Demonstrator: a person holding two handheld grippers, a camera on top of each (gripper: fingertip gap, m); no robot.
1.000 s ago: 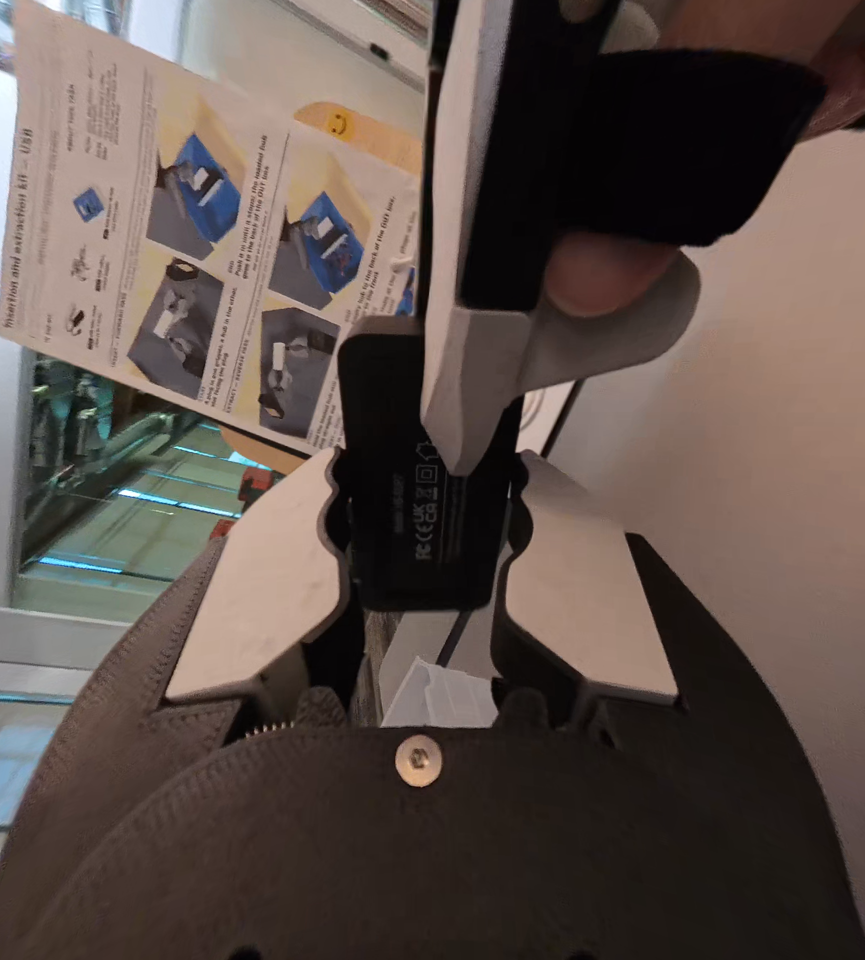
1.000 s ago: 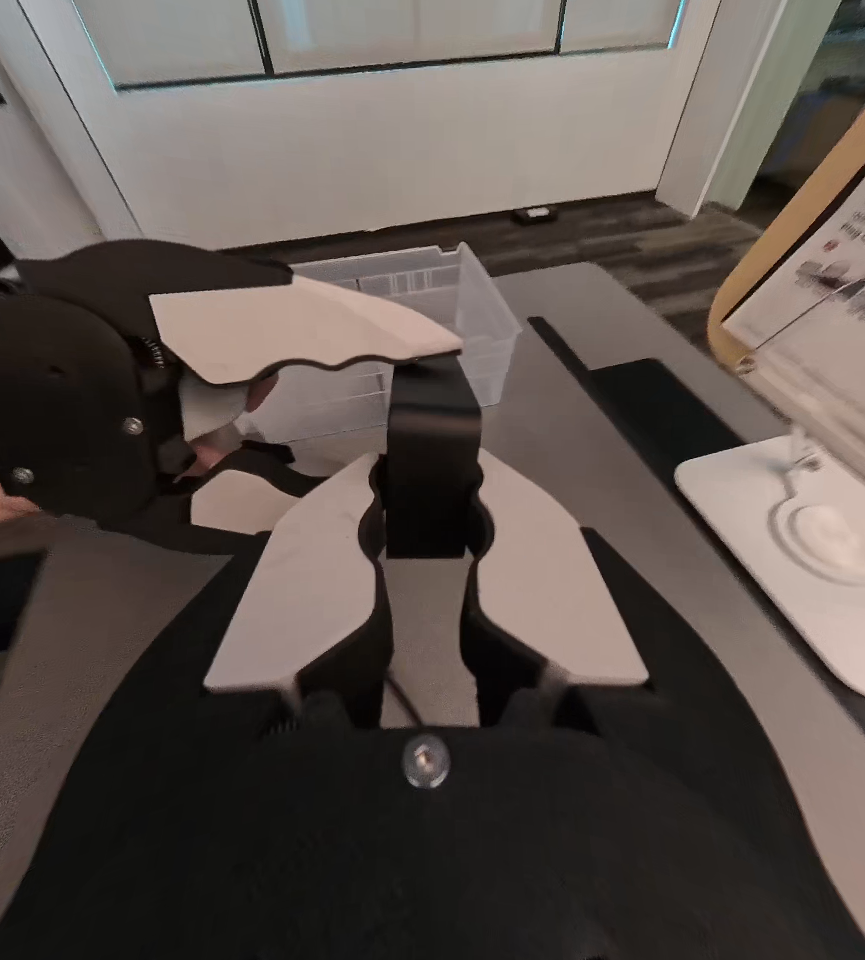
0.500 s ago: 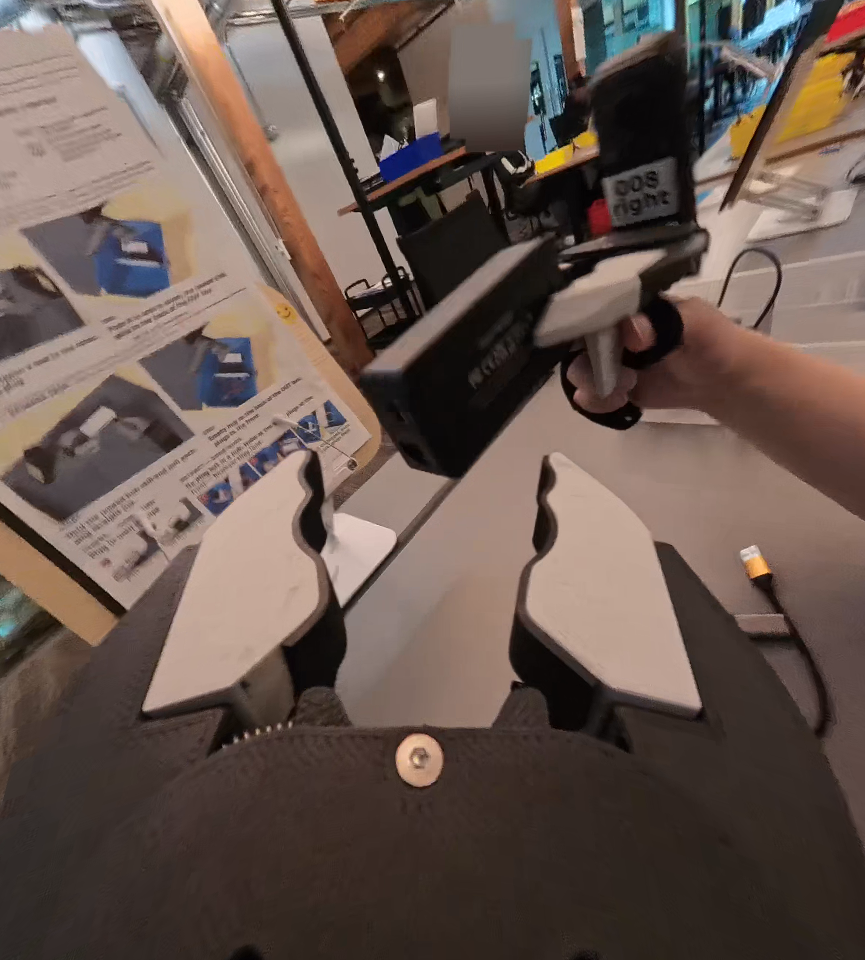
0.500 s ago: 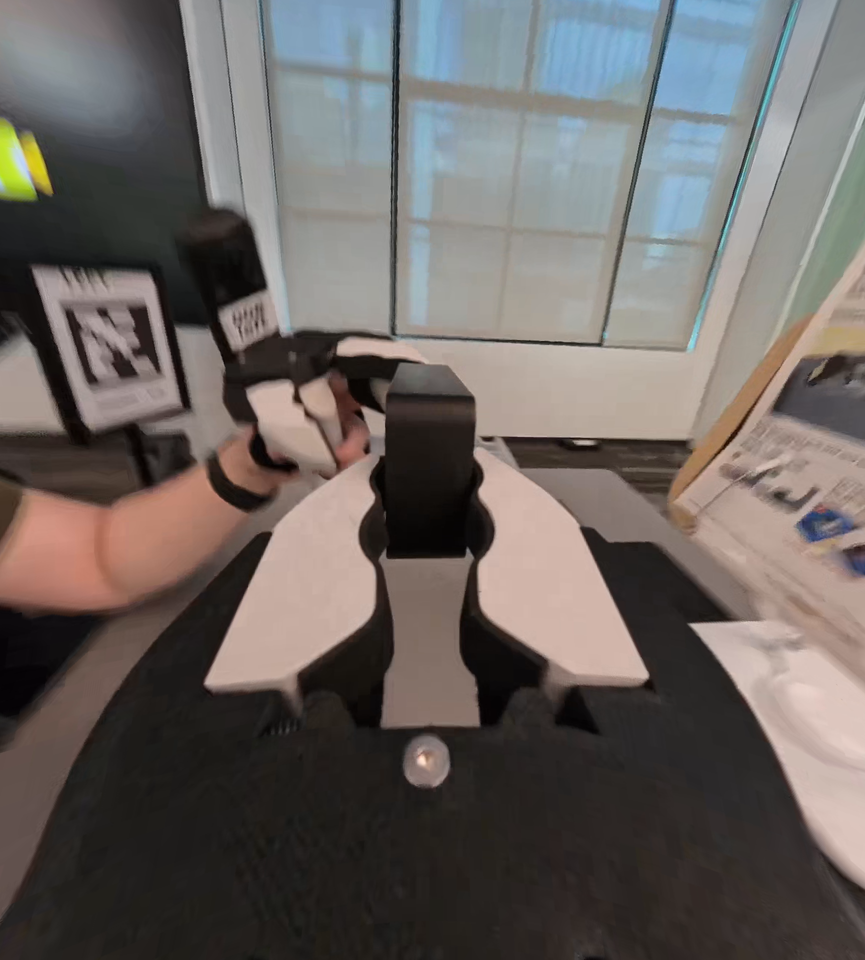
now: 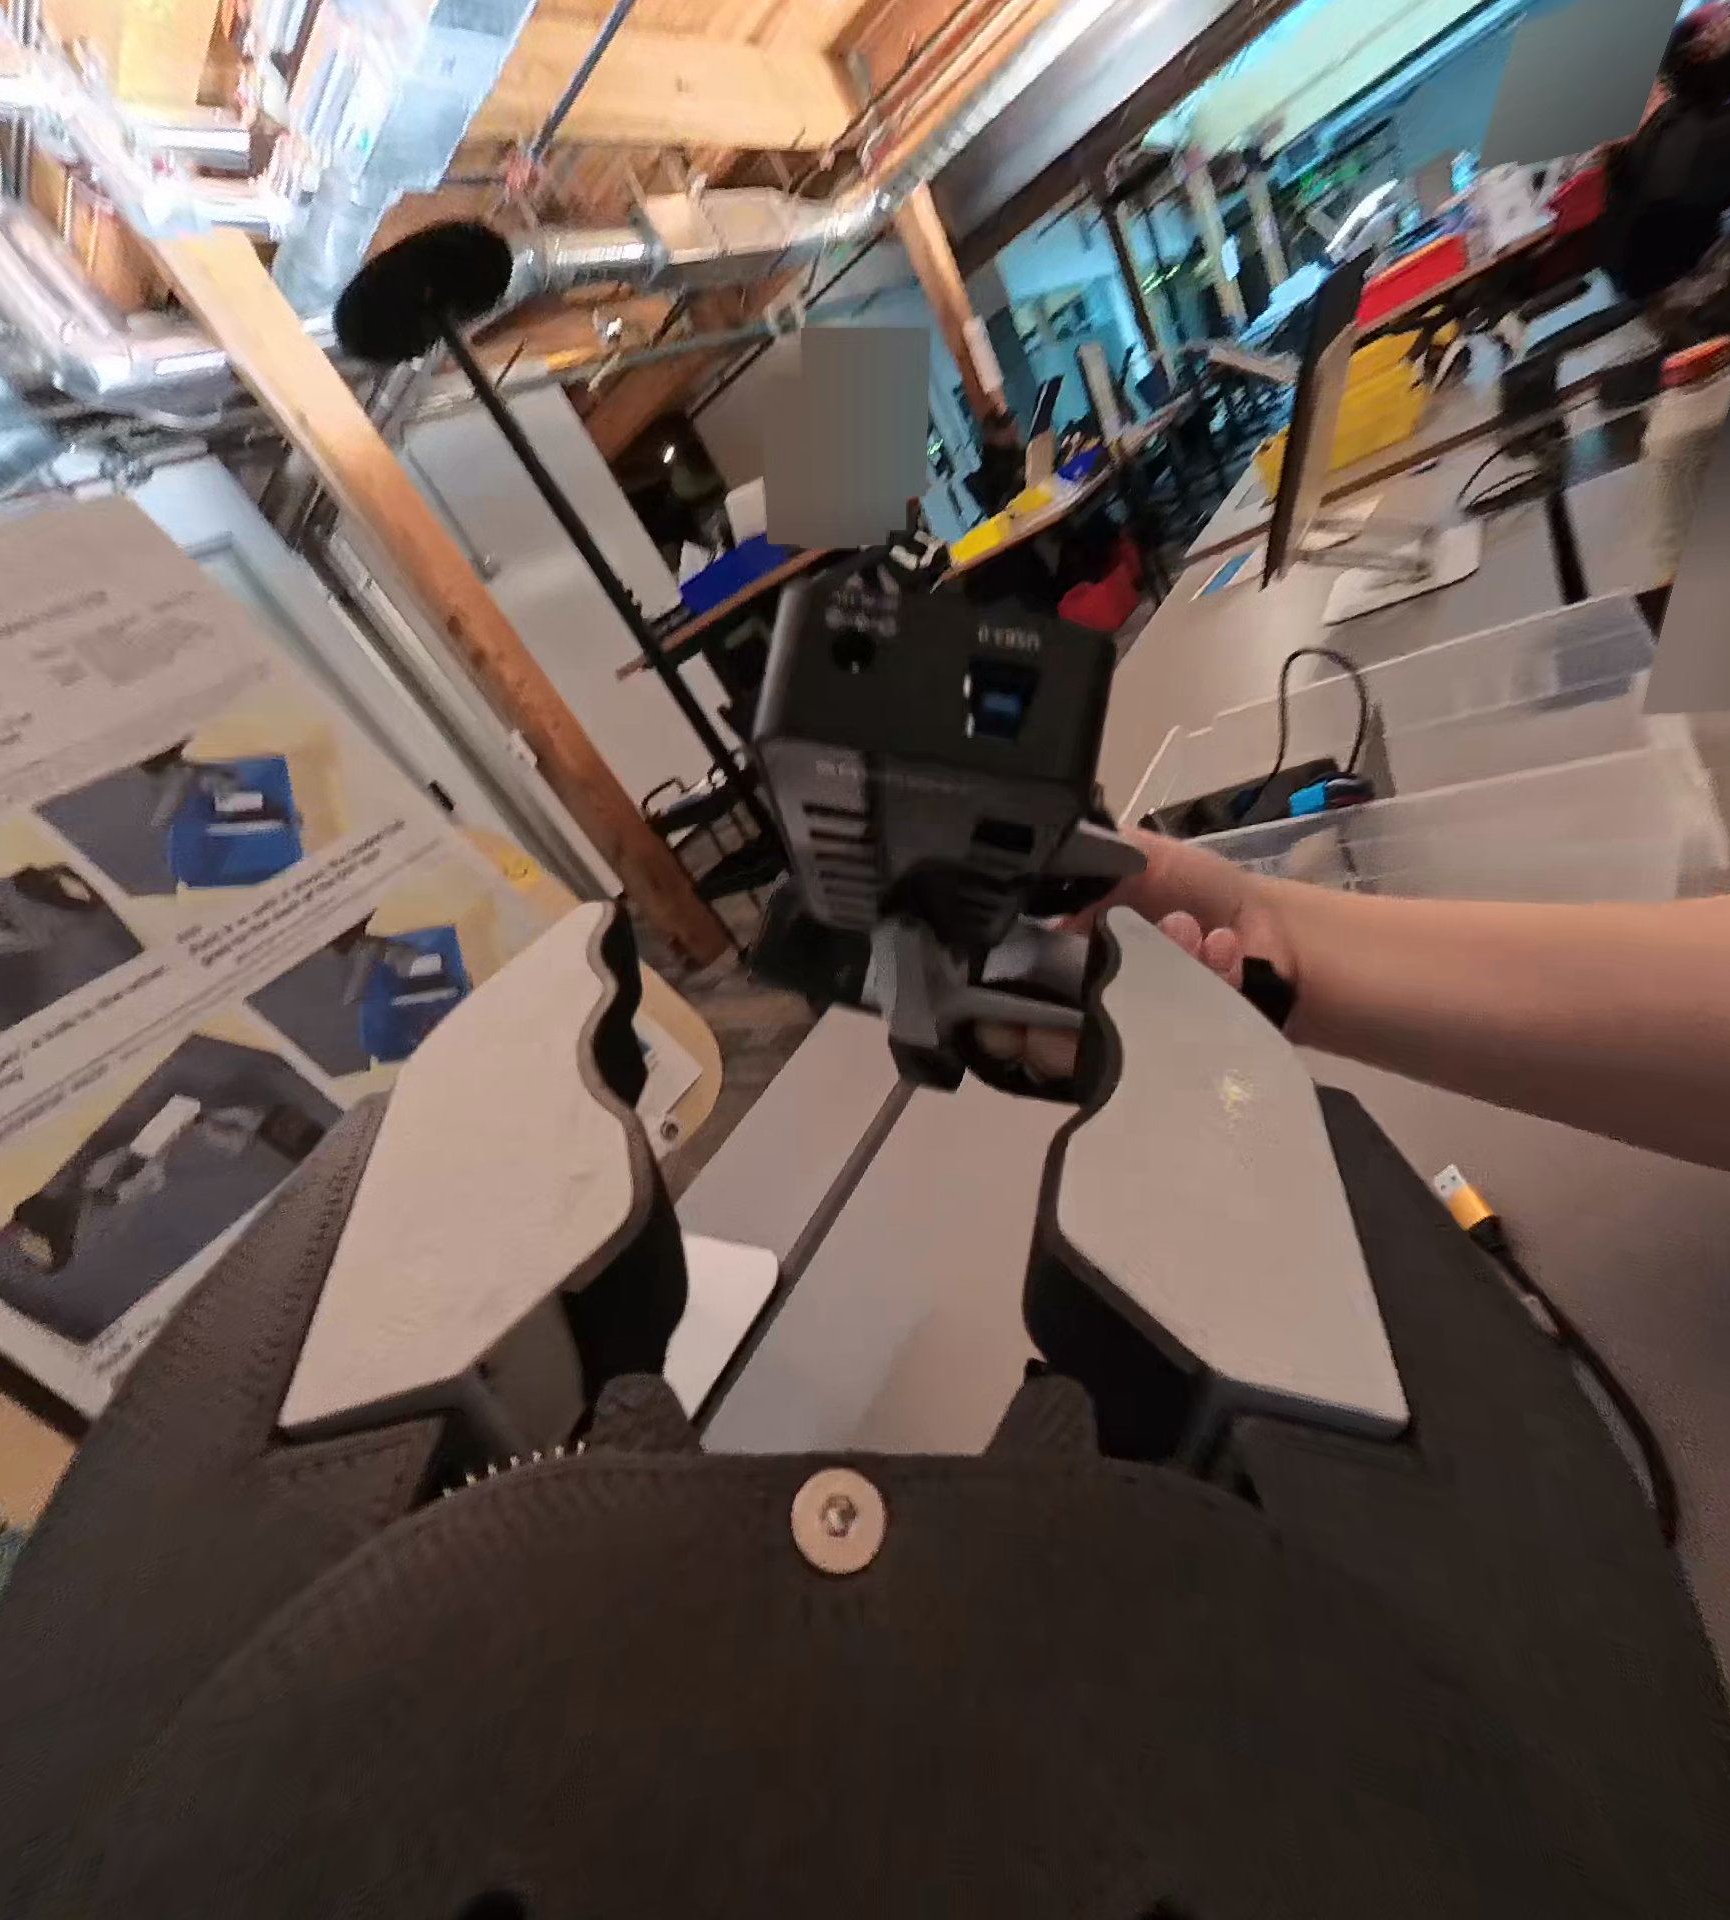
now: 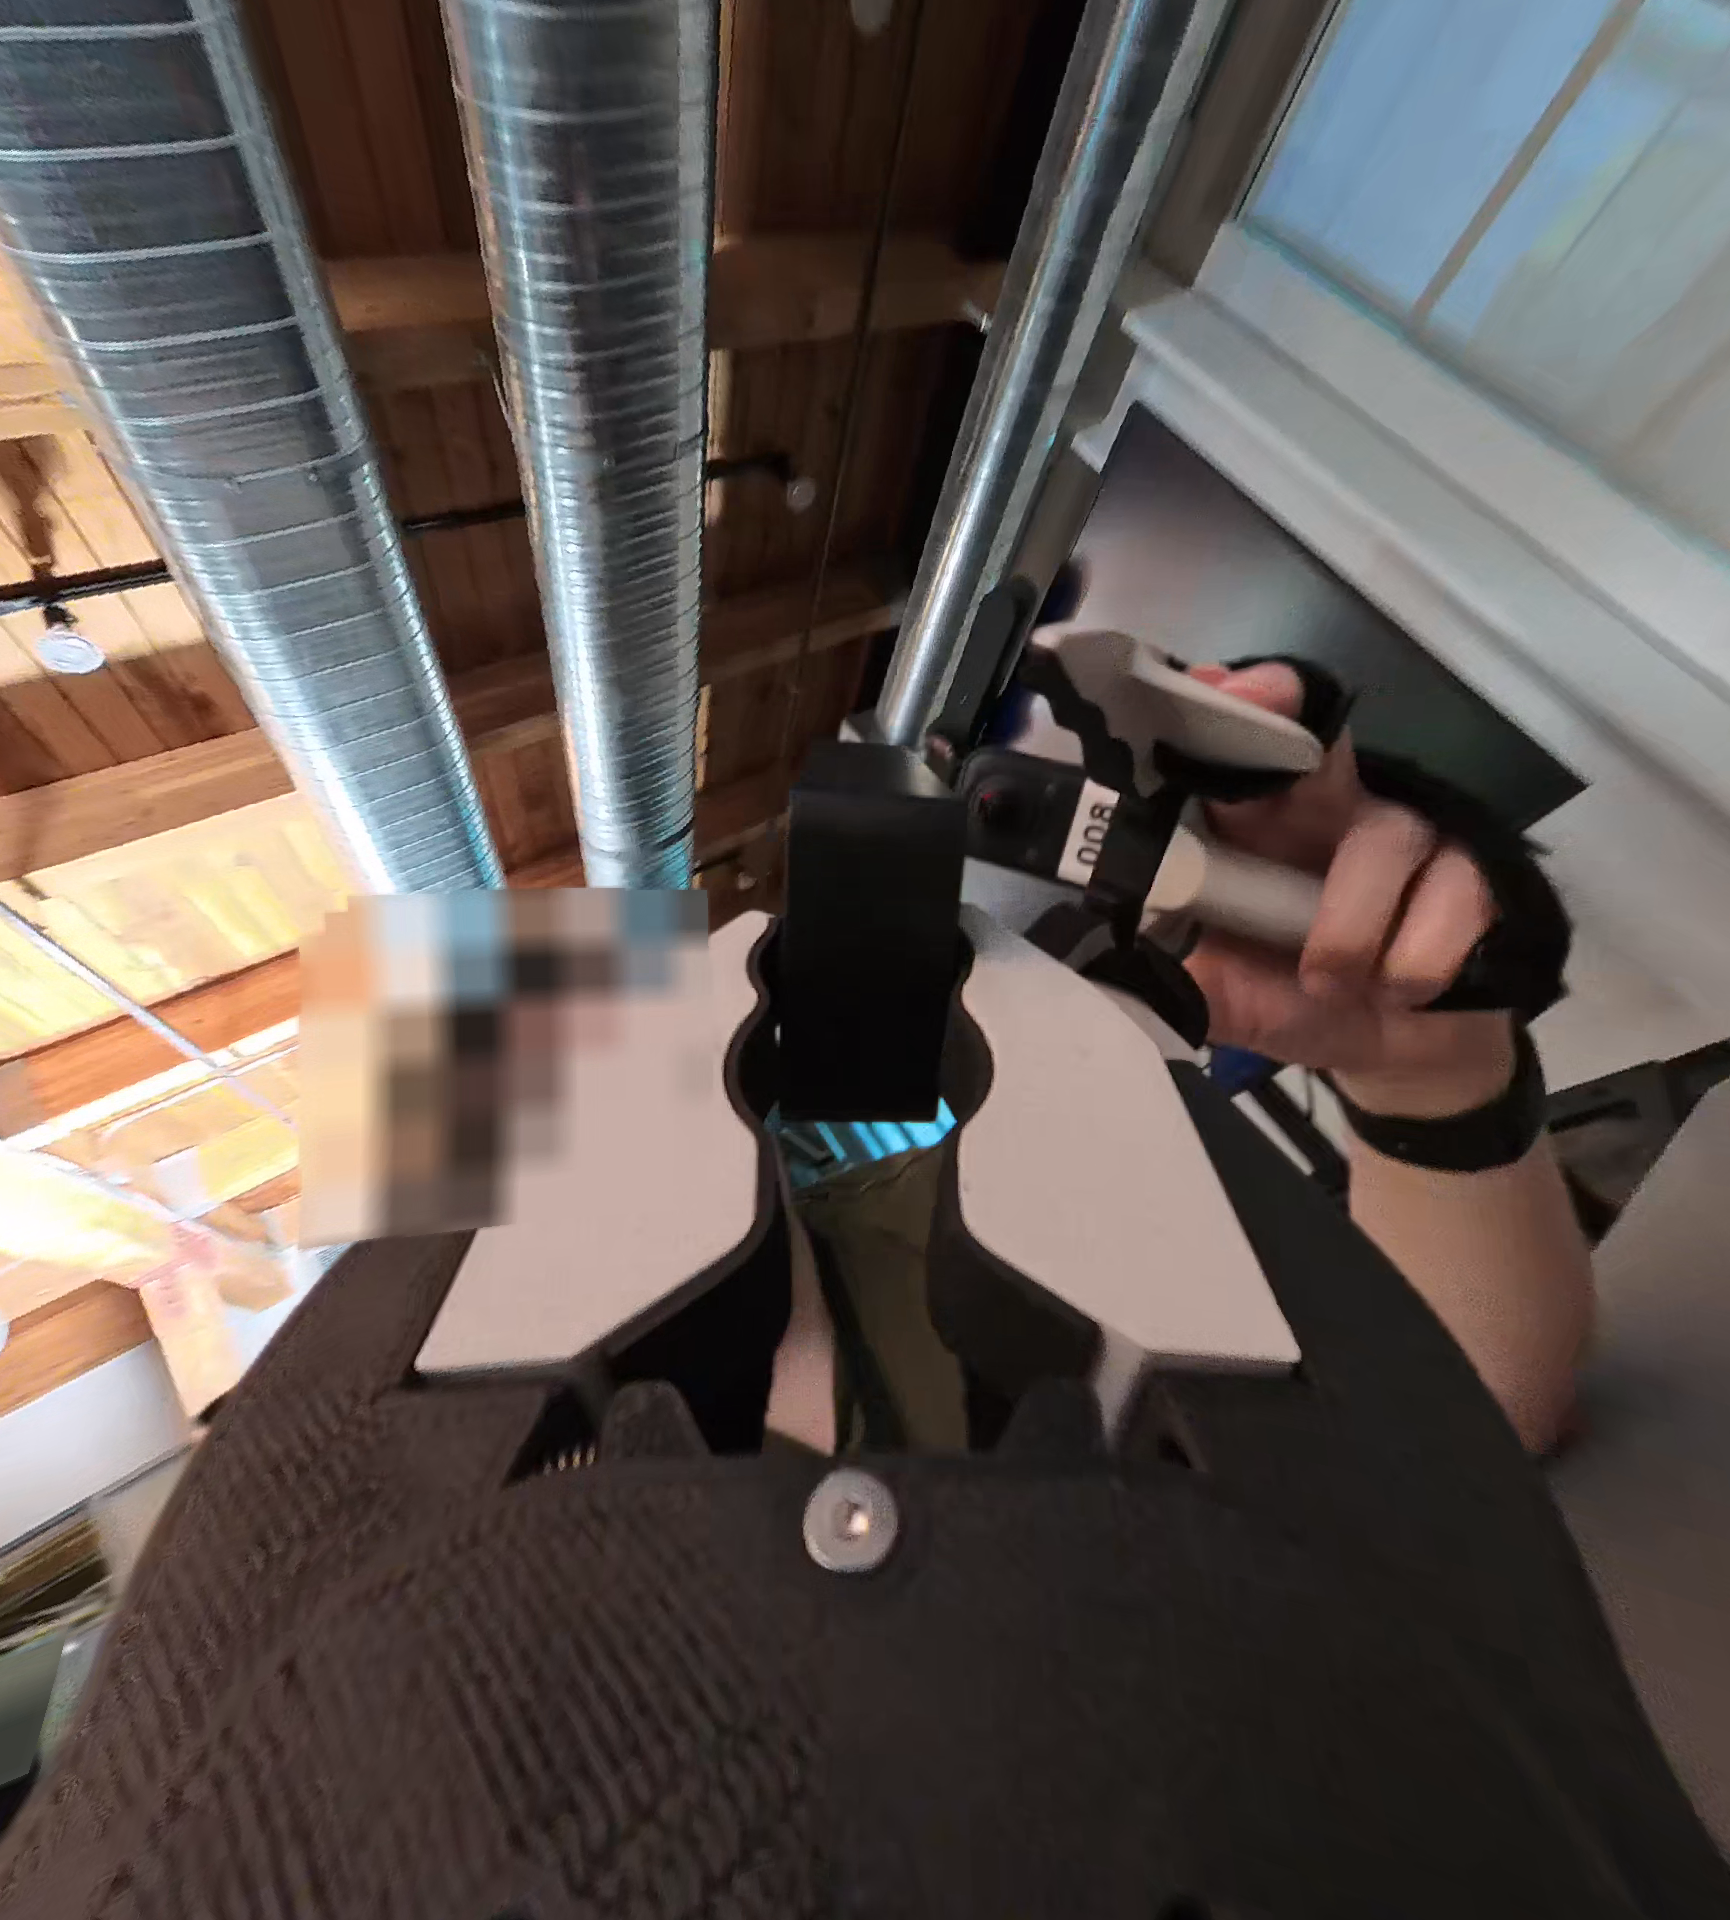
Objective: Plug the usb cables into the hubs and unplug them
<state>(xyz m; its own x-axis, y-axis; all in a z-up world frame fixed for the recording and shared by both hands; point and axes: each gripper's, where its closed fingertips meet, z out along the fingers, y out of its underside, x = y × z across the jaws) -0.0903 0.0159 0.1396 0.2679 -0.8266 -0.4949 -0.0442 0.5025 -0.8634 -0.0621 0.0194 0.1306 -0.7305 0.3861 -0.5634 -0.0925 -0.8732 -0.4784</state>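
My left gripper (image 5: pixel 861 935) is open and empty, raised over the grey table (image 5: pixel 944 1247). Straight ahead of it the black hub (image 5: pixel 923 748) hangs in the air, its end face with a blue port (image 5: pixel 996 696) turned toward me. My right gripper (image 5: pixel 954 997) grips it from below. In the right wrist view my right gripper (image 6: pixel 866 935) is shut on the hub (image 6: pixel 866 966) and points up at the ceiling. The left gripper (image 6: pixel 1183 717) and the hand holding it show beyond. A black USB cable with an orange plug (image 5: pixel 1463 1205) lies on the table at right.
An instruction poster on a board (image 5: pixel 113 883) stands at left on a white base (image 5: pixel 726 1309). Clear plastic bins (image 5: pixel 1463 810) with cables sit at the back right. Silver ducts (image 6: pixel 217 416) and wooden beams run overhead. Across from one pair of fingers to the other is roughly 4 cm.
My left gripper let go of the hub, opened and drew back. My right gripper kept the hub and tilted it upward, so its view swung from the table to the ceiling.
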